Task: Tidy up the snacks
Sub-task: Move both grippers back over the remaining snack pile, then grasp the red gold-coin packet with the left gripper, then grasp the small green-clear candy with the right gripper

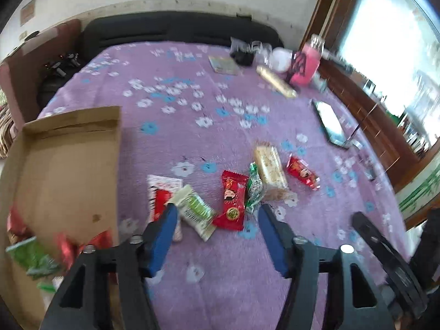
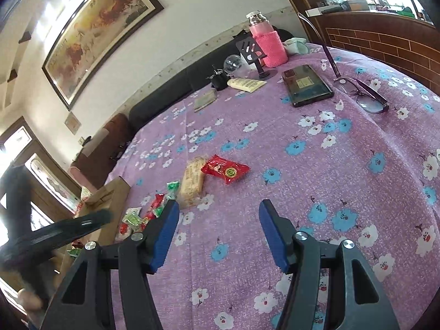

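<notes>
Several wrapped snacks lie on the purple flowered cloth point(image 1: 192, 126): a red-and-white packet point(image 1: 162, 192), a pale green packet point(image 1: 195, 211), a red packet point(image 1: 232, 200), a green candy point(image 1: 254, 187), a beige cracker bar point(image 1: 271, 167) and another red packet point(image 1: 302, 172). An open cardboard box point(image 1: 68, 170) at the left holds red and green packets point(image 1: 27, 255). My left gripper point(image 1: 217, 211) hovers open above the cluster, its pads holding nothing. My right gripper point(image 2: 218, 205) is open and empty over bare cloth, short of the cracker bar point(image 2: 192, 183) and a red packet point(image 2: 225, 169).
At the far side of the table stand a pink bottle point(image 2: 266, 41), a small black stand point(image 2: 253, 52), a glass point(image 2: 232, 63) and a cream tube point(image 2: 246, 84). A dark phone point(image 2: 306, 85) and glasses point(image 2: 363, 93) lie at the right. A black sofa back point(image 1: 178, 29) runs behind.
</notes>
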The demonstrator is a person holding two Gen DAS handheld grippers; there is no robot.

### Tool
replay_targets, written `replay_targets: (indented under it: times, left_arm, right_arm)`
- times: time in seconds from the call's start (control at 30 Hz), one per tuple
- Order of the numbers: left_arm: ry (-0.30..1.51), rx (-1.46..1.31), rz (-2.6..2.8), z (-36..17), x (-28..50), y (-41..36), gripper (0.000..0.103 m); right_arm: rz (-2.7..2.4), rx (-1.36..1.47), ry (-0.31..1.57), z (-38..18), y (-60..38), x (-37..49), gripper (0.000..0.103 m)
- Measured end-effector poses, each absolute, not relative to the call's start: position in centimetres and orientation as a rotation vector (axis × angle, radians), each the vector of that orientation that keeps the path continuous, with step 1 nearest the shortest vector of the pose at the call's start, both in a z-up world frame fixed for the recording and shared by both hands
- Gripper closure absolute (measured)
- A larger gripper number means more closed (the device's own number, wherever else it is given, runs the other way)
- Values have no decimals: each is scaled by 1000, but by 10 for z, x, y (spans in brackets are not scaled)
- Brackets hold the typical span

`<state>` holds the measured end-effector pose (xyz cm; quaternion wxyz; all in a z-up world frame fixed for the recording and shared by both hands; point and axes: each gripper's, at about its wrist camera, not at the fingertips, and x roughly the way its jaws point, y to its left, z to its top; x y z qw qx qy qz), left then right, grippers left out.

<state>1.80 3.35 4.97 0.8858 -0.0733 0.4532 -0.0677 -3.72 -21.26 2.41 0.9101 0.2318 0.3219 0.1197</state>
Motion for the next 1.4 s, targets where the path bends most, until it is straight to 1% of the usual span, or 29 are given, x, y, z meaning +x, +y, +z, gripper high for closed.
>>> replay_targets:
  times: [0.03,0.07,0.23,0.3,0.43,0.47,0.5,0.57,0.67,0.87,0.93,1.0,1.07,1.1,1.2,1.27,1.3,1.4]
  left_arm:
    - [960,-148,-142,45,24,30,51]
    - [979,-139,-133,40,31,26,53]
    - [992,-84,-121,29,45,9,53]
    - [996,-52,-120,26,48,0,55]
    - [1022,-29,-107,14,59,-9,67]
    - [1020,-32,-105,12,59,-9,67]
    - [1003,-27,-101,11,56,-10,68]
    - [992,-24,-100,11,49,-11,75]
    - [979,-36,-113,11,29,-11,80]
    - [913,-46,-141,11,-14,-2,82]
    - [881,-89,-145,16,-17,7,82]
    - [888,-121,-151,14,-14,12,82]
    - [895,-160,-159,12,-11,17,82]
    - [898,-184,-159,12,-10,21,82]
    - [908,-213,-166,10,-8,24,82]
    - [911,-211,-166,10,-7,23,82]
    - [910,-205,-164,10,-7,22,82]
    - [907,-191,-163,11,-8,19,82]
  right_arm:
    - [252,480,661,24,-213,-38,43]
    - [259,481,658,24,-213,-38,43]
    - [280,478,650,25,-212,-40,43]
    - [286,478,646,26,-212,-40,43]
    - [293,479,641,26,-213,-41,43]
    - [294,480,637,26,-213,-41,43]
    - [295,482,634,27,-213,-42,42]
    - [297,486,630,27,-214,-43,42]
    - [297,486,632,27,-215,-43,42]
    - [291,484,645,25,-214,-41,42]
    - [292,475,693,23,-210,-35,42]
    - [299,455,742,21,-203,-29,42]
    - [329,432,791,21,-193,-23,47]
    - [344,427,811,23,-187,-19,51]
    - [384,424,860,32,-168,-3,53]
    - [399,422,886,36,-155,10,55]
    - [407,423,886,37,-148,16,60]
    - [415,409,910,35,-128,33,68]
